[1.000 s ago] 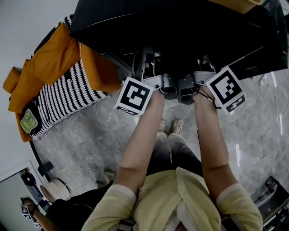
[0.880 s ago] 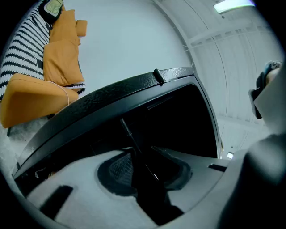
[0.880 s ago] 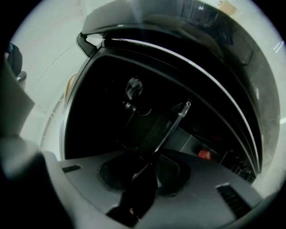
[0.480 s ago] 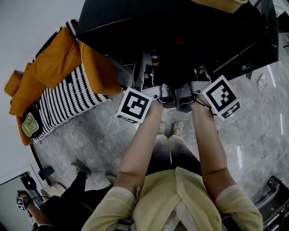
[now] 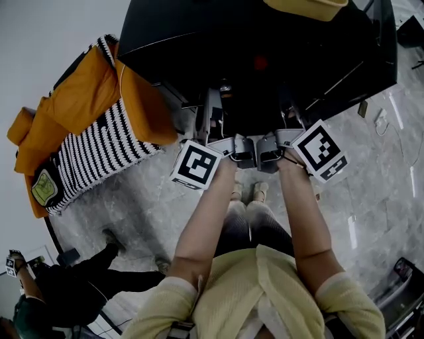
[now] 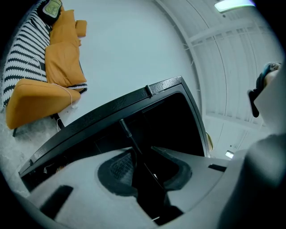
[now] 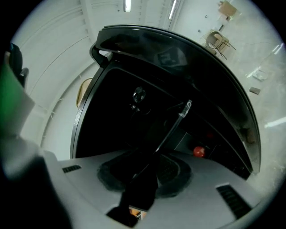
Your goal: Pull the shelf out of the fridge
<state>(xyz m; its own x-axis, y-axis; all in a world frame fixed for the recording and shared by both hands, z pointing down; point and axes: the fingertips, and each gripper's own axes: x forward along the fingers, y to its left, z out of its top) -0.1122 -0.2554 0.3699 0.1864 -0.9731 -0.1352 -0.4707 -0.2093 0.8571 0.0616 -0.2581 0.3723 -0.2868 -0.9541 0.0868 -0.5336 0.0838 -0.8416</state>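
The black fridge stands open in front of me, its inside dark. The shelf shows as a thin dark edge running from between the left jaws into the fridge. The same thin shelf edge runs out from the right jaws. My left gripper is shut on the shelf's front edge, and my right gripper is shut on it too. From above, the left gripper and right gripper reach side by side into the fridge's opening. The shelf itself is lost in the dark there.
A small red object sits deeper inside the fridge. An orange and striped sofa stands close on the left. A bystander in black is at the lower left on the marble floor. Something yellow lies on top of the fridge.
Both grippers have drawn back a little toward my body, still shut on the shelf edge. The bystander at the lower left has walked further left.
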